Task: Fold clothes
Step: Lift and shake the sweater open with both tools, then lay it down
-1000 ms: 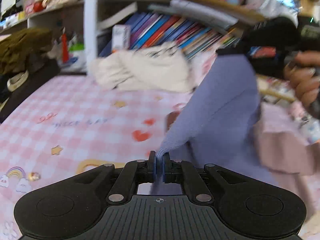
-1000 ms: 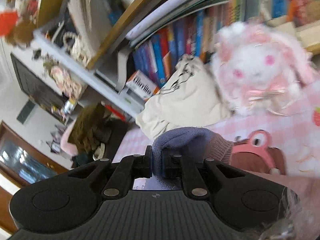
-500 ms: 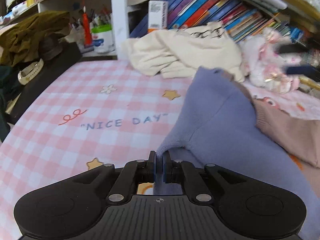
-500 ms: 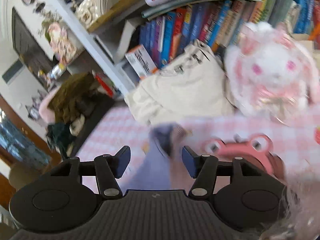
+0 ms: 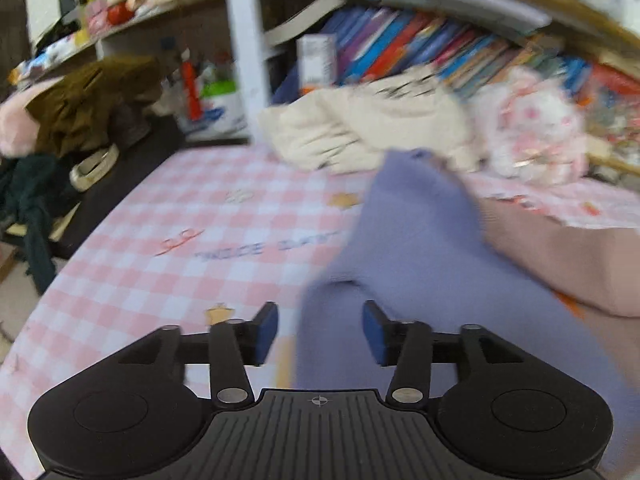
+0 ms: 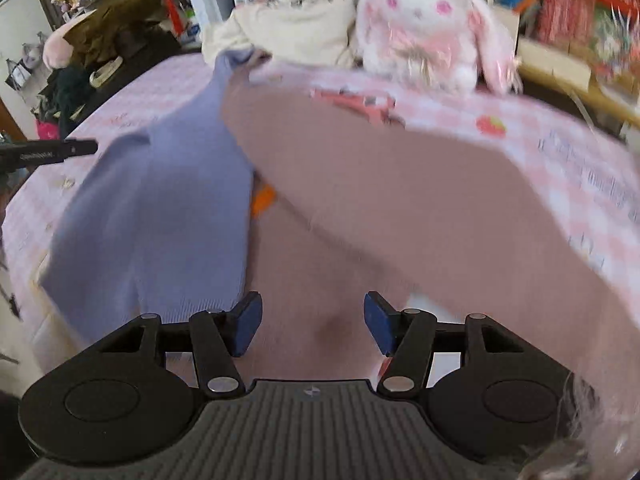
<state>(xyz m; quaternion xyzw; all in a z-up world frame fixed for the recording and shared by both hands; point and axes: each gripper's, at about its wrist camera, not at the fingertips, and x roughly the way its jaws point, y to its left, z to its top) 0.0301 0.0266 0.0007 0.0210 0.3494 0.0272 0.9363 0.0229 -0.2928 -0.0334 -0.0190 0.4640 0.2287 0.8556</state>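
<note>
Your left gripper [image 5: 320, 330] is opening right now, and the purple sleeve [image 5: 420, 256] runs up between its spread blue pads [image 5: 267, 330] without being pinched by either, so you no longer hold it. Your right gripper [image 6: 312, 322] also stands apart with nothing clamped; below and ahead of its fingers lies the pink body of the sweater [image 6: 400, 208], and the purple part drapes away to the left of those fingers, its far end reaching toward the cream garment [image 6: 296, 24] at the back. Judging by how things lie, the sleeve has been laid across the sweater and a fold is only partly made. The risks from here are mostly your own doing. If you pull the left gripper back along the sleeve, a pad could snag the knit and drag the fold out of line. The sleeve sits at a slant and looks bunched near the left gripper, so pressing on without smoothing would likely lock in a crooked crease. Ahead of the right gripper, the plush rabbit [image 6: 424, 20] and the cream garment crowd the far edge of the checked cloth [image 5: 180, 240]; a long sweep forward could knock them or catch the wrong fabric.
</note>
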